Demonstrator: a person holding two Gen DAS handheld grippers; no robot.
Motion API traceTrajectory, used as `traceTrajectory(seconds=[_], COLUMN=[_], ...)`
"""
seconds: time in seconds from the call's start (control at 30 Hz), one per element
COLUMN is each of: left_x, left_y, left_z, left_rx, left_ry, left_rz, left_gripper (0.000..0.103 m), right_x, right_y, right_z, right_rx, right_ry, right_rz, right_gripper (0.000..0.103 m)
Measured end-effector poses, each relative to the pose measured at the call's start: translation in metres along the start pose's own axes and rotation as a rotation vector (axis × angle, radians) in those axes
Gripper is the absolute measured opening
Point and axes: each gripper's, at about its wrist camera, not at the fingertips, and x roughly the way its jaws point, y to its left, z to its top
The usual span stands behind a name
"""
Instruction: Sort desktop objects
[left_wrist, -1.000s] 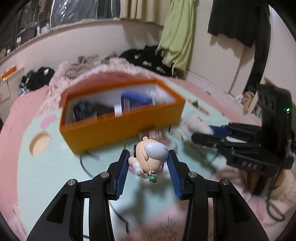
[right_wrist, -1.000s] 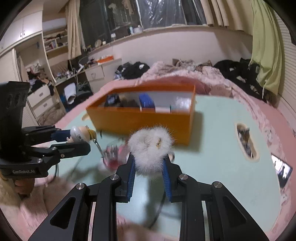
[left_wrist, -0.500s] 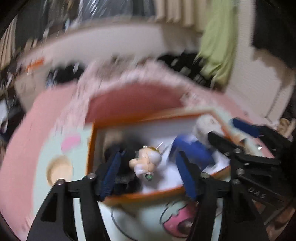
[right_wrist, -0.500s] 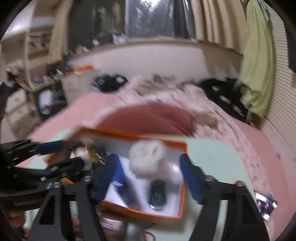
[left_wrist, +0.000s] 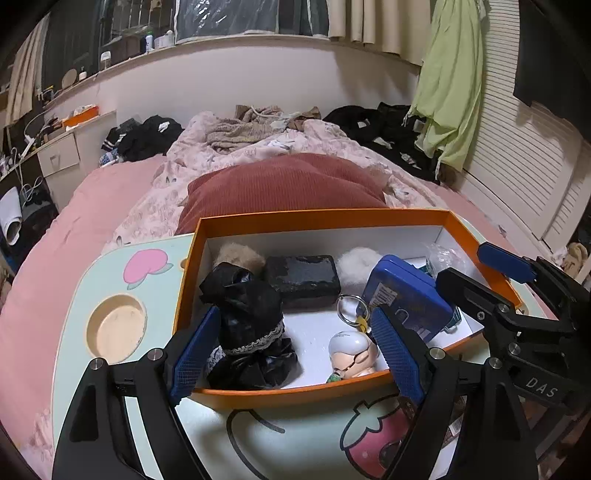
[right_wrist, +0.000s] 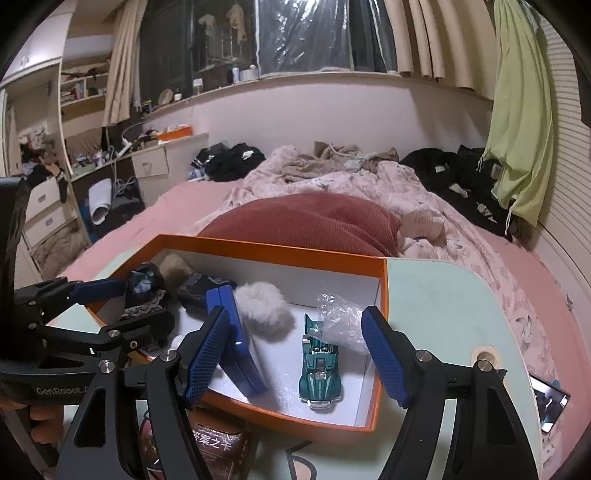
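An orange box (left_wrist: 321, 216) with a white inside stands on the pale green table (left_wrist: 74, 325). My left gripper (left_wrist: 295, 354) is open above its near left part. Below it lie a small doll-head keychain (left_wrist: 352, 356) and a black lace cloth (left_wrist: 247, 317). My right gripper (right_wrist: 295, 354) is open above the box's (right_wrist: 380, 332) right part. Below it lie a white fluffy ball (right_wrist: 264, 314), a teal toy car (right_wrist: 319, 369), a blue case (right_wrist: 236, 343) and crumpled clear plastic (right_wrist: 338, 323). Neither gripper holds anything.
A dark block (left_wrist: 301, 275), a tan fluffy ball (left_wrist: 240, 254) and the blue case (left_wrist: 406, 291) also lie in the box. A brown packet (right_wrist: 218, 443) lies on the table before the box. A phone (right_wrist: 550, 402) lies at the right edge. A red cushion (left_wrist: 284, 188) sits behind the box.
Both grippers moved from before the box to above it and opened. The doll-head keychain and the white fluffy ball left the jaws and now lie in the box.
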Motion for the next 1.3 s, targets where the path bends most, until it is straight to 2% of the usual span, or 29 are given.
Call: traceTrajectory(seconds=[0.03,0.1,0.13,0.2,0.3,0.43,0.53,0.73,0.77,0.83,0.9,1.3], left_x=[0.001,-0.011,-0.017,-0.029,-0.043,-0.057,-0.056,-0.037,-0.032,-0.032,-0.027,-0.029], left_y=[-0.001,-0.003,-0.004,-0.006,-0.006,-0.004,-0.005,-0.010,-0.010,-0.012,-0.009,-0.008], left_z=[0.002,0.000,0.001,-0.001,-0.004,-0.030,-0.056,-0.092,-0.095,-0.099,-0.101,-0.105], left_rx=[-0.007,-0.019,-0.011,0.007,0.017,0.024,0.045,0.072,0.073,0.087,0.073,0.066], left_ry=[-0.004,-0.067,-0.091,-0.105,-0.086,-0.021,0.060,0.196,0.223,0.213,0.226,0.216], left_rz=[0.006,0.053,0.054,0.033,-0.006,-0.053,-0.059,-0.040,-0.028,0.001,-0.006,-0.002], left_gripper=[0.084,0.084,0.084,0.084,0.084,0.084,0.084,0.084,0.084,0.094,0.103,0.103], right_x=[-0.001,-0.010,-0.014,-0.032,-0.052,-0.063,-0.065,-0.053,-0.054,-0.054,-0.052,-0.049], right_y=[0.001,0.004,0.003,0.004,0.006,0.009,0.007,0.007,0.004,-0.001,-0.003,-0.003], right_z=[0.001,0.001,0.002,-0.001,-0.007,-0.024,-0.047,-0.086,-0.087,-0.086,-0.088,-0.090], right_rx=[-0.004,-0.018,-0.017,-0.014,-0.034,-0.063,-0.068,-0.081,-0.068,-0.052,-0.052,-0.055], right_ry=[0.002,-0.015,-0.035,-0.081,-0.097,0.001,0.117,0.258,0.256,0.267,0.274,0.262], right_rz=[-0.012,-0.043,-0.046,-0.033,-0.025,-0.011,0.011,-0.031,-0.018,-0.022,-0.023,-0.019], right_gripper=[0.074,0.074,0.074,0.080,0.083,0.083,0.083,0.084,0.086,0.092,0.102,0.103])
